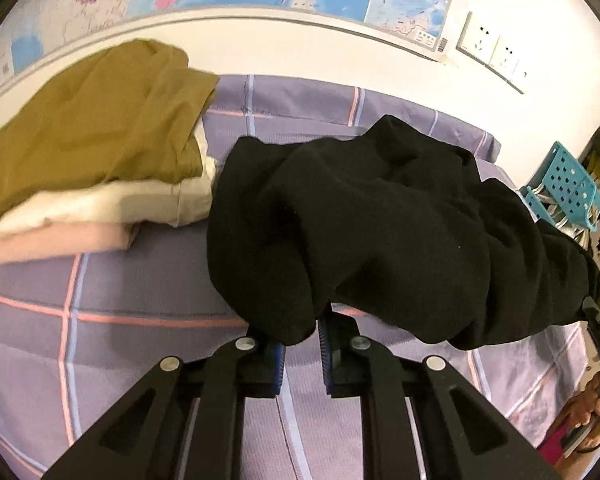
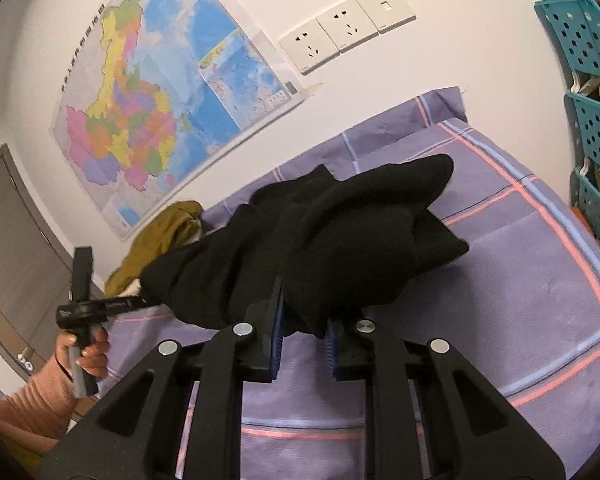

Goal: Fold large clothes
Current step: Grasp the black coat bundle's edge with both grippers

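Note:
A bunched black garment hangs a little above the purple plaid bed sheet, stretched between both grippers. In the left wrist view my left gripper is shut on a fold of its near edge, and blue pads show beside the cloth. My right gripper grips the garment's other end at the far right. Seen from the right wrist, the right gripper is shut on the black garment. The left gripper, held by a hand, pinches the far left end.
A folded stack of olive, cream and pink clothes lies on the bed at the left. Teal perforated baskets stand to the right of the bed. A wall map and sockets are behind, with a grey door at the left.

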### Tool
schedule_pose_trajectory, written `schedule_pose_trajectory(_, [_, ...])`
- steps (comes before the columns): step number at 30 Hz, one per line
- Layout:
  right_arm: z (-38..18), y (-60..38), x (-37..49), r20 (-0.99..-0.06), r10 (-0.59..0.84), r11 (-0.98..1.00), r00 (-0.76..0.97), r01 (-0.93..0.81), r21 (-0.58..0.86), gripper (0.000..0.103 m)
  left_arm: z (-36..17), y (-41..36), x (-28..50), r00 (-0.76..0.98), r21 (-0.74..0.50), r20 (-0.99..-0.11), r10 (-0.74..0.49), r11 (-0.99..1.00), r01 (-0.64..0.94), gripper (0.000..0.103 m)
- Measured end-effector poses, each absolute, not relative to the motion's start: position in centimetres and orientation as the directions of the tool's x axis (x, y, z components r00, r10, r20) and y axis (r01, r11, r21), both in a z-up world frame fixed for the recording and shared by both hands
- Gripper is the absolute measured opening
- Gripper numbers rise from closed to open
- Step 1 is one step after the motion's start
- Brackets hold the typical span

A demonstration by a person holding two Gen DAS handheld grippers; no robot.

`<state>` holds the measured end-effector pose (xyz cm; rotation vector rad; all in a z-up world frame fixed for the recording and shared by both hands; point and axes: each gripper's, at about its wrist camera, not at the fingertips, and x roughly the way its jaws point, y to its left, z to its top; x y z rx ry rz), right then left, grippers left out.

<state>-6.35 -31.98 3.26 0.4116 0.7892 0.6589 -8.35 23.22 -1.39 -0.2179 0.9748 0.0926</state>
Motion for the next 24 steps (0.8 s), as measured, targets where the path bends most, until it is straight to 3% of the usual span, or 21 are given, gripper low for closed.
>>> schedule_pose_trajectory(6, [2.1, -32.3, -4.6, -0.566, 0.644, 0.761, 0.515, -0.354, 0.544, 0.017, -2.4, 24.1, -6.6, 0.542, -0.166, -0.84, -0.034, 0.966, -0.198, 0.014])
schedule_pose_trajectory(9, [1.1, -32.0, -3.9, -0.611, 0.62, 0.783, 0.492, -0.337, 0.523, 0.019, -3.1, 23.0, -6.0, 0.518, -0.057, -0.855, 0.037, 0.985, -0.165, 0.02])
schedule_pose_trajectory(12, [0.2, -31.8, -3.8, -0.665, 0.598, 0.801, 0.447, -0.325, 0.502, 0.034, -3.0, 21.9, -6.3, 0.524, 0.048, -0.845, 0.108, 0.991, -0.126, 0.025])
schedule_pose_trajectory(14, [0.7, -32.0, -4.2, -0.674, 0.587, 0.809, 0.448, -0.339, 0.48, 0.044, -2.6, 22.3, -7.0, 0.551, 0.03, -0.83, 0.086, 0.993, -0.11, 0.026])
schedule_pose_trajectory(16, [1.4, -32.4, -4.5, -0.69, 0.556, 0.831, 0.463, -0.332, 0.446, 0.059, -1.7, 23.8, -8.0, 0.588, -0.061, -0.808, 0.016, 0.992, -0.112, 0.033])
schedule_pose_trajectory(19, [3.5, -33.2, -4.4, -0.685, 0.519, 0.854, 0.511, -0.326, 0.404, 0.062, -0.2, 25.5, -9.1, 0.641, -0.165, -0.765, -0.062, 0.981, -0.102, 0.034])
schedule_pose_trajectory(22, [5.7, -32.3, -3.2, -0.665, 0.517, 0.855, 0.539, -0.369, 0.365, 0.066, 0.7, 24.9, -9.0, 0.666, -0.137, -0.743, -0.064, 0.989, -0.057, 0.038])
schedule_pose_trajectory(24, [6.3, -31.1, -1.9, -0.678, 0.479, 0.874, 0.558, -0.373, 0.311, 0.075, 0.9, 24.0, -8.3, 0.676, -0.112, -0.735, -0.057, 0.993, -0.037, 0.04])
